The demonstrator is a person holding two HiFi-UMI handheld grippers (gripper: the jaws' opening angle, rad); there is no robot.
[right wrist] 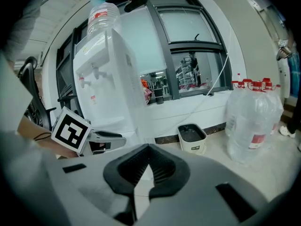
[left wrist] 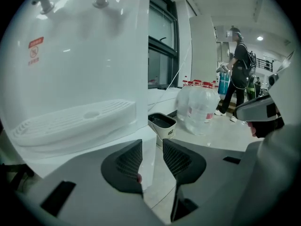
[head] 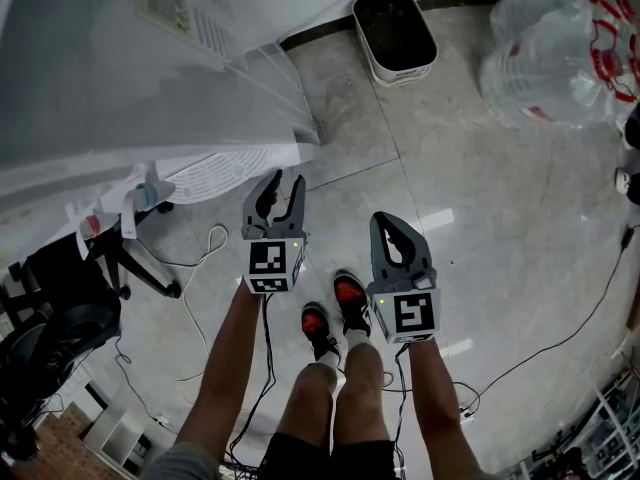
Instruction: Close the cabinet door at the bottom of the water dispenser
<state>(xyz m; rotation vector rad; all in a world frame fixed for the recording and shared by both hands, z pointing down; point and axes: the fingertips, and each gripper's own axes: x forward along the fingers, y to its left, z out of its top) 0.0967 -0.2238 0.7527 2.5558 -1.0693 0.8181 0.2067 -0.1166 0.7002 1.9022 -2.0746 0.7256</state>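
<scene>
The white water dispenser stands at the upper left, its ribbed drip tray jutting out. My left gripper hovers just in front of the dispenser's right front corner, jaws apart. In the gap shows a white lower panel beneath the tray on the left and floor on the right; I cannot tell if this is the cabinet door or how it stands. My right gripper hangs further right over the floor, tips together, holding nothing.
A white bin with a black inside sits by the wall. Large water bottles stand at the right. A black office chair and cables lie left. A person stands far off.
</scene>
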